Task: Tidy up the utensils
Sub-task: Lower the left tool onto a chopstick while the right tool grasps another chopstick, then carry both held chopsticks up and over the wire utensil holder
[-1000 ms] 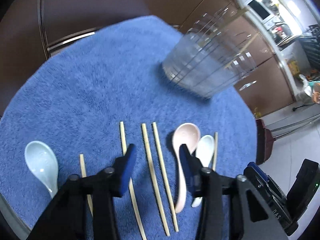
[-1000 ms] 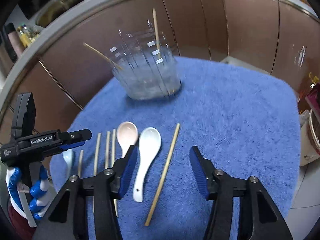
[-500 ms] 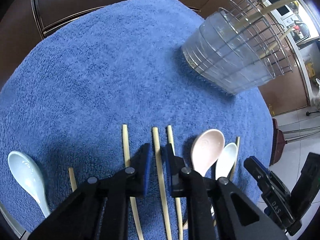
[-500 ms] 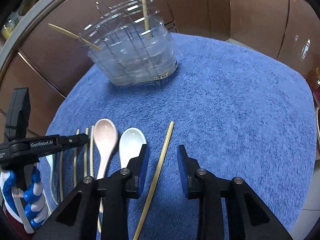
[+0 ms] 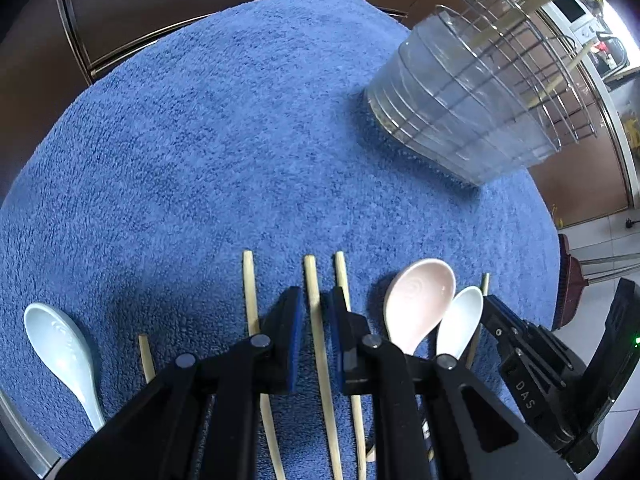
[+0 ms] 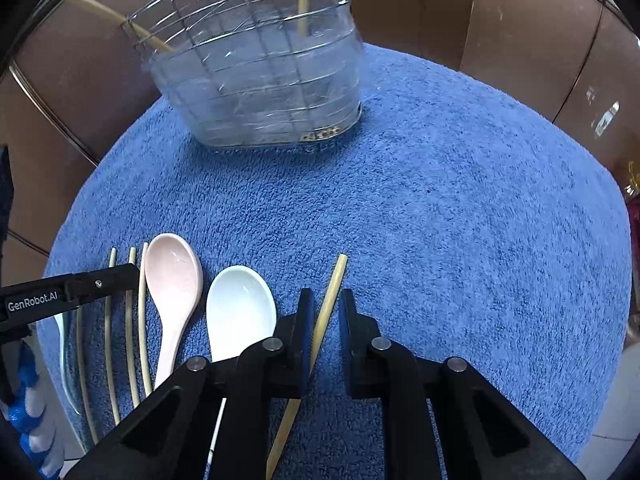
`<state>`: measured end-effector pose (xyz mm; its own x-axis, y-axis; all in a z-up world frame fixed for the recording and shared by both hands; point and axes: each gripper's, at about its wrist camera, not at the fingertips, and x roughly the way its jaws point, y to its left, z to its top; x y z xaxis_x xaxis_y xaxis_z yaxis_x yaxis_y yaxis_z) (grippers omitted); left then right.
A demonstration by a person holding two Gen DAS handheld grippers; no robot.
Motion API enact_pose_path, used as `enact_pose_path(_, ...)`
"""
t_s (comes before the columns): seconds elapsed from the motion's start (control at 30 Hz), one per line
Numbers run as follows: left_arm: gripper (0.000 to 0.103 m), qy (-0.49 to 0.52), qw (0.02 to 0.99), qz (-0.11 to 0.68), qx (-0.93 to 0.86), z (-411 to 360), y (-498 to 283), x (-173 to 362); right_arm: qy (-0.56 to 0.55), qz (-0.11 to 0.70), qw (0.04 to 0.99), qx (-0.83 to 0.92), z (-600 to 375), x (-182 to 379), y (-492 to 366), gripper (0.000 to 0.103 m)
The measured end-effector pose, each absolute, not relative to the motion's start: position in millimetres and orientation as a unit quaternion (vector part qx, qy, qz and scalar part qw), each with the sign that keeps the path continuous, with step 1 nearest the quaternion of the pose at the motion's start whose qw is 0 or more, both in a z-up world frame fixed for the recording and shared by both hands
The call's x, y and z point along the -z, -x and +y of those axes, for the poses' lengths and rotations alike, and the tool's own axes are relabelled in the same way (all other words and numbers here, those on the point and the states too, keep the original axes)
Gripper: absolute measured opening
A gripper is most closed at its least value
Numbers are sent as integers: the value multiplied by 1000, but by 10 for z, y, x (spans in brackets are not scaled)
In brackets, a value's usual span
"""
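While clamped, 2 tongs (image 5: 314,322) (image 6: 325,320), chopsticks (image 5: 316,308) (image 6: 329,300).

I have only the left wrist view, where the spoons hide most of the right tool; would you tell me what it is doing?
Observer: The right tool is shut on the lone chopstick that lies right of the white spoon.
Operator: Thank you. Where is that chopstick's far end?
Observer: It rests on the blue towel, angled away from the white spoon.
Operator: Is the hand on the left tool visible to you?
Observer: Yes, a blue-and-white glove shows at the lower left edge of the right wrist view.
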<state>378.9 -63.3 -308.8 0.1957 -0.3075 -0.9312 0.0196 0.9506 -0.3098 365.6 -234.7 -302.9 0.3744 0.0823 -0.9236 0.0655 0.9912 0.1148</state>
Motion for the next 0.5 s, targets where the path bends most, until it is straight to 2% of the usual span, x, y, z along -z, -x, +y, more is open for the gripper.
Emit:
enact_pose_path(0.27, 6, 119, 773, 614, 102, -614, -3744, 3098, -101, 547, 831, -18, -2506, 3014, -3564, 8)
enact_pose_path(0.5, 5, 150, 783, 589, 133, -554, -3616, 2991, -133, 515, 846, -36, -2730, 2774, -3298, 6)
